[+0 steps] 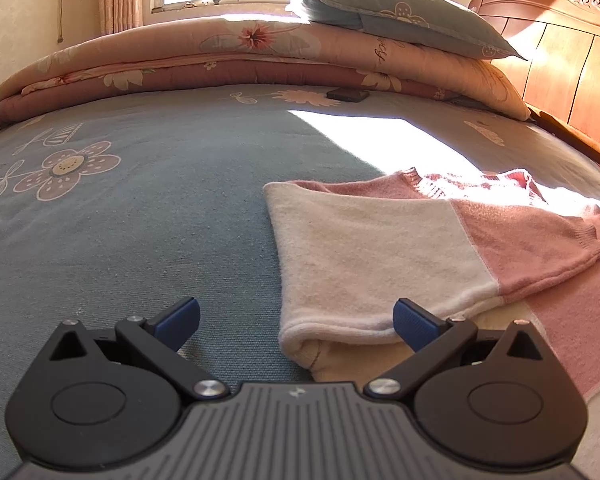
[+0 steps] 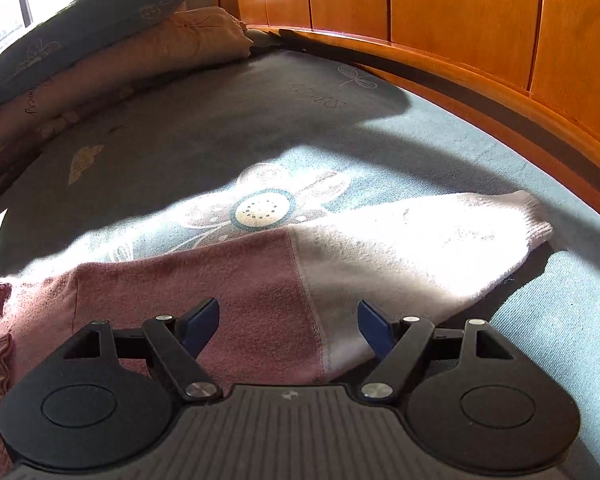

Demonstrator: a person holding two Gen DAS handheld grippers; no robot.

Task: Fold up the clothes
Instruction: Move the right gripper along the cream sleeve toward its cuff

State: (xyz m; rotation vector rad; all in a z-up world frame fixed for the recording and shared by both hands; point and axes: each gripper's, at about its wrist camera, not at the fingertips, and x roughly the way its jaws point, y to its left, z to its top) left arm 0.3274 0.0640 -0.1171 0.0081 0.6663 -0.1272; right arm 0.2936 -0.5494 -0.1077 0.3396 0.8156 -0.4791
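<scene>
A pink and white knit sweater (image 1: 380, 248) lies on the blue-grey bed sheet (image 1: 140, 220). In the left wrist view one sleeve is folded across the body, its white part nearest me. My left gripper (image 1: 296, 320) is open just above the sweater's near white corner, nothing between its blue pads. In the right wrist view the other sleeve (image 2: 400, 248) stretches out to the right, pink near the shoulder and white toward the cuff. My right gripper (image 2: 288, 326) is open over that sleeve's pink-white seam, the fabric lying below the jaws, not pinched.
A folded floral quilt (image 1: 240, 60) with a blue pillow (image 1: 400, 20) on top lies along the far side under a window. A small dark object (image 1: 347, 94) rests near the quilt. The wooden headboard (image 2: 460, 20) runs along the right.
</scene>
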